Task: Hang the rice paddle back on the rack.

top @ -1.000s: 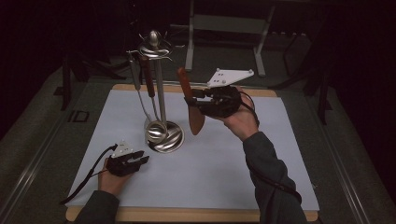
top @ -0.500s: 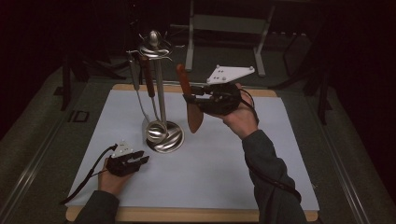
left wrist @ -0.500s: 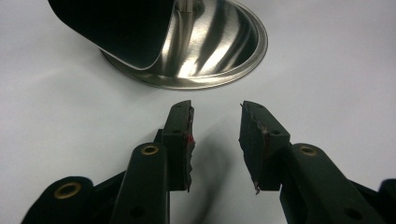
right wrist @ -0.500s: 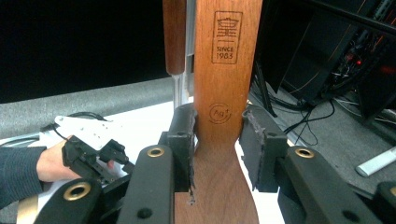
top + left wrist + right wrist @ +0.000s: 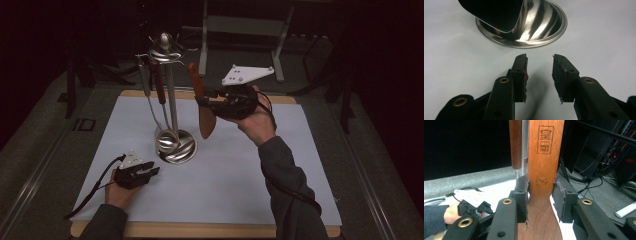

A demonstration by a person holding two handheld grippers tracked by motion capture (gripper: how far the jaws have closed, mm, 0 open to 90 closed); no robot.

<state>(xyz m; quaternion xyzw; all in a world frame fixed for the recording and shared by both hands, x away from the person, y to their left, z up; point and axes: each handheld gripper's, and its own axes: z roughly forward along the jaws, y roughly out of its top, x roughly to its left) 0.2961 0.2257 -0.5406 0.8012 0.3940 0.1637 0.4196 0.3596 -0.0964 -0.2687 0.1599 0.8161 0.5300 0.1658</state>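
Gripped low on its handle by the right tool, the wooden spatula could swing against the utensil stand and topple it, since the open left tool rests on the counter unbraced.

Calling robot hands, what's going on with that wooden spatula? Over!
Right tongs shut on brown wooden spatula, held up beside shiny steel utensil stand. Left tongs open, empty, on white mat by stand's base. Two hung utensils crowd the hooks.

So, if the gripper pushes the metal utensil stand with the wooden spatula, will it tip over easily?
Possibly. The utensil stand is a tall thin pole, so a push near its top could tip it. Its wide round base looks solid and should resist a low push. The wooden spatula looks stiff, so the right gripper would pass on the full force.
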